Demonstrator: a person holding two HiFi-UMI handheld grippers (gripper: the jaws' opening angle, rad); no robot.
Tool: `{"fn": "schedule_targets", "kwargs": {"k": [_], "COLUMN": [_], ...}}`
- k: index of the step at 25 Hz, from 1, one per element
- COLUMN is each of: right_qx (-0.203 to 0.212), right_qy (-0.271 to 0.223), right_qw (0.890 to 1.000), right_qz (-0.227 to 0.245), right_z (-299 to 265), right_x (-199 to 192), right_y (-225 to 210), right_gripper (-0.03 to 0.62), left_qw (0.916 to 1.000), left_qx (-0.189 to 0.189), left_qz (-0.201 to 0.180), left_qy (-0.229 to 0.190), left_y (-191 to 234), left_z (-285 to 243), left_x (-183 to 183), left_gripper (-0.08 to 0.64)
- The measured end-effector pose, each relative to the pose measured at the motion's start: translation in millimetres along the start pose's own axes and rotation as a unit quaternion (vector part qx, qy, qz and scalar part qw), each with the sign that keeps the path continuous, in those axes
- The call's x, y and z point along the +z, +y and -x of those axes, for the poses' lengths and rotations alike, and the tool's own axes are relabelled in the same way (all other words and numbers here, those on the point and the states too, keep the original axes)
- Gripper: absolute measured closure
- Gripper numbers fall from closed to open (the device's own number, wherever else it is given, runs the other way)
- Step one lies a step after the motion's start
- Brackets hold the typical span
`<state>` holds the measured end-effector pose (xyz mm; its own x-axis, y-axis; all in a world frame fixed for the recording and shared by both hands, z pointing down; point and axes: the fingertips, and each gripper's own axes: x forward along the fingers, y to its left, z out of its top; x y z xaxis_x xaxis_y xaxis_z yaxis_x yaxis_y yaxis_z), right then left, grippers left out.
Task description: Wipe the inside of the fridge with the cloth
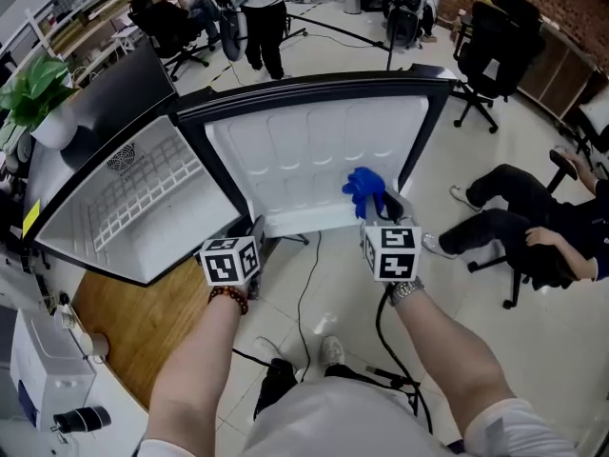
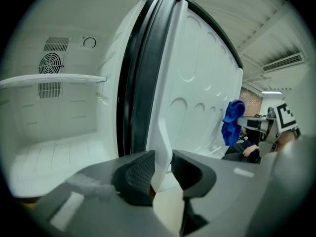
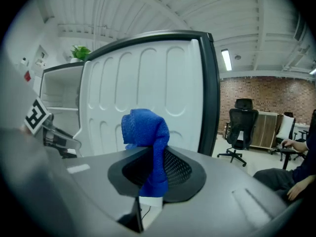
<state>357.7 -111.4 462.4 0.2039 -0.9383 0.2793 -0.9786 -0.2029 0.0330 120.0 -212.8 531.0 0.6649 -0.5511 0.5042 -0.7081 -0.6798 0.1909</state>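
The fridge (image 1: 124, 208) stands open, its white inside (image 2: 54, 137) showing a shelf and a fan grille. Its door (image 1: 314, 150) is swung wide, the moulded inner panel (image 3: 143, 83) facing me. My left gripper (image 1: 255, 228) is shut on the door's white lower edge (image 2: 163, 132), the jaws pinching it from both sides (image 2: 162, 174). My right gripper (image 1: 376, 209) is shut on a blue cloth (image 1: 363, 188), which bunches up above the jaws (image 3: 153, 174) close to the door panel. From the left gripper view the blue cloth (image 2: 233, 122) hangs beside the panel.
A seated person (image 1: 533, 227) and an office chair (image 1: 495, 55) are at the right. Another person (image 1: 262, 17) stands behind the door. A plant (image 1: 38, 89) sits on the fridge top. Cables (image 1: 304, 303) trail on the floor; a wooden table (image 1: 124, 322) is at the left.
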Motion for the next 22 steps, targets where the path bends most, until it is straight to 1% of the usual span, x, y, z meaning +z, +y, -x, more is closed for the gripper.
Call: {"fn": "schedule_targets", "kwargs": {"k": [3,6,11,16,22], "right_qx": [0.050,0.101,0.157,0.180,0.177], "right_qy": [0.002,0.016,0.041,0.054,0.073], "right_qw": [0.999,0.994,0.986,0.981,0.980], "right_qz": [0.012,0.028,0.043,0.051,0.046], "right_z": [7,10,9,2,-14], "right_x": [-4,-19,-42,-52,-66], "right_y": [44,92,151,187,204], "right_gripper": [0.535,0.535,0.535,0.535,0.535], "left_qw": [1.0000,0.9999,0.9997,0.9994,0.9986], "left_qx": [-0.009,-0.015,-0.020,-0.029,-0.044], "left_qz": [-0.002,-0.006,-0.011,-0.016,-0.031], "left_qy": [0.003,0.003,-0.001,-0.004,0.003], "left_y": [-2,-2,0,1,0], "left_z": [3,7,15,20,19], "left_x": [-1,-3,-1,3,10], "left_gripper": [0.451,0.451,0.449,0.449,0.449]}}
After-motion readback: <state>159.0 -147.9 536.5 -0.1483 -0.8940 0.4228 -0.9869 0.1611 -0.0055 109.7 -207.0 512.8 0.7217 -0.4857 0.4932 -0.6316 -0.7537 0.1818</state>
